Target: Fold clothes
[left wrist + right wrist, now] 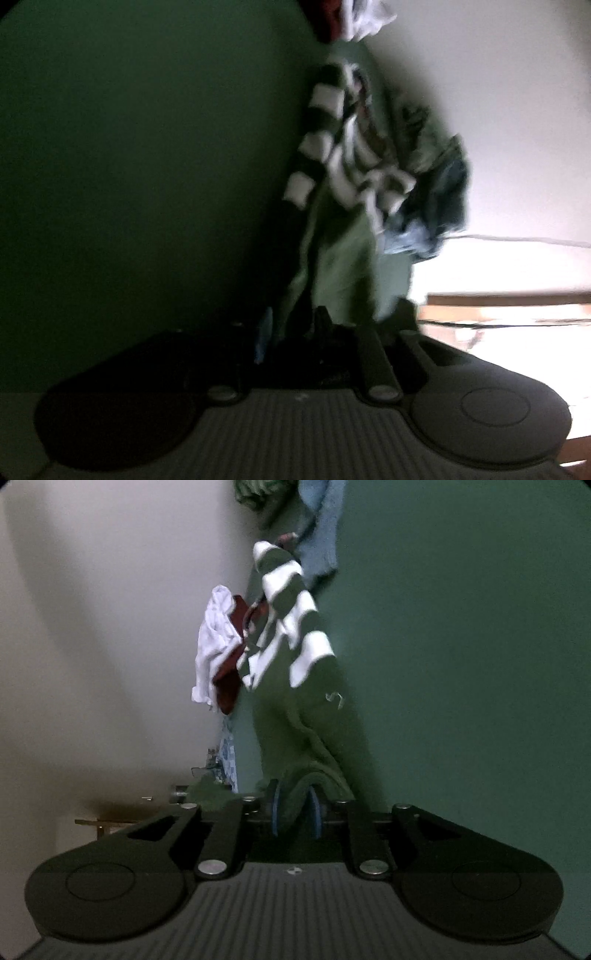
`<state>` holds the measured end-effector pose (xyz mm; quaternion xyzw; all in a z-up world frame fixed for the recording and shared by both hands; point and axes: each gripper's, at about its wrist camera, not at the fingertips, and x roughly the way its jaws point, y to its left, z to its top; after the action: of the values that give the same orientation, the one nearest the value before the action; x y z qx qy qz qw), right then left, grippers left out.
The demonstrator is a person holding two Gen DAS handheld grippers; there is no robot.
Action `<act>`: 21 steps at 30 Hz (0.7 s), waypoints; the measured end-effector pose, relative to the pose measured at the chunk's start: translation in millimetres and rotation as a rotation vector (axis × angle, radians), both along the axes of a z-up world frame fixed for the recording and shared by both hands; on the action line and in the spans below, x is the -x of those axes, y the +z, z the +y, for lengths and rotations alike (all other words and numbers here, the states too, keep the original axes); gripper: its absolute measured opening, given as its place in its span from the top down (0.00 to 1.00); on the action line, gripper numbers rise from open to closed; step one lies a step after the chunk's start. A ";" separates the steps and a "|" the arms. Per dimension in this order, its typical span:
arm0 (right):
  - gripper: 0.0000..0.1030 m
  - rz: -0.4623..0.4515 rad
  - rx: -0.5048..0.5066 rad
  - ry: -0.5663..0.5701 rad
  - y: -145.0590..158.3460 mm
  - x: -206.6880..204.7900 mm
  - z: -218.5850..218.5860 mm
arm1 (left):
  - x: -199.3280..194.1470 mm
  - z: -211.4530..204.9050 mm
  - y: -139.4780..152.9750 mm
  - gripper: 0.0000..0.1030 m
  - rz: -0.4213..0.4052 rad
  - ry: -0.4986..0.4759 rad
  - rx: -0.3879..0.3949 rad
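Observation:
A green garment with green-and-white striped sleeves [295, 716] is stretched out from my right gripper [295, 808], which is shut on a fold of its green cloth between blue pads [275, 808]. In the blurred, dark left wrist view the same garment [343, 266] runs down into my left gripper [325, 328], which looks shut on its edge. Its striped sleeves [321, 144] hang against the green surface [147, 166]. Both views are rolled sideways.
A white and a dark red garment [218, 646] lie bunched beside the striped sleeve [295, 602]. A blue cloth [321, 535] lies farther off, and a denim-blue garment [436, 206] sits by the green one. A pale wall [92, 627] borders the green surface [461, 646].

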<state>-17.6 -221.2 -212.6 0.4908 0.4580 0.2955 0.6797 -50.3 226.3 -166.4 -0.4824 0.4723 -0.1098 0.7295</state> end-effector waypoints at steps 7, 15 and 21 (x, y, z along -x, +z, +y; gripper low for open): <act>0.58 -0.458 0.431 0.061 65.2 42.3 1.3 | 16.0 -8.0 23.8 0.16 -0.151 -0.113 -0.248; 0.58 -0.635 0.677 0.160 53.0 26.1 68.0 | 14.8 -64.4 16.1 0.19 -0.228 -0.302 -0.447; 0.93 -0.615 0.716 0.184 49.4 25.8 73.9 | 35.0 -89.3 26.4 0.75 -0.295 -0.349 -0.677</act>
<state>-43.3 -147.2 -163.2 0.0733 0.3503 0.3097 0.8809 -85.3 137.1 -140.0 -0.1067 0.4467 -0.1385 0.8774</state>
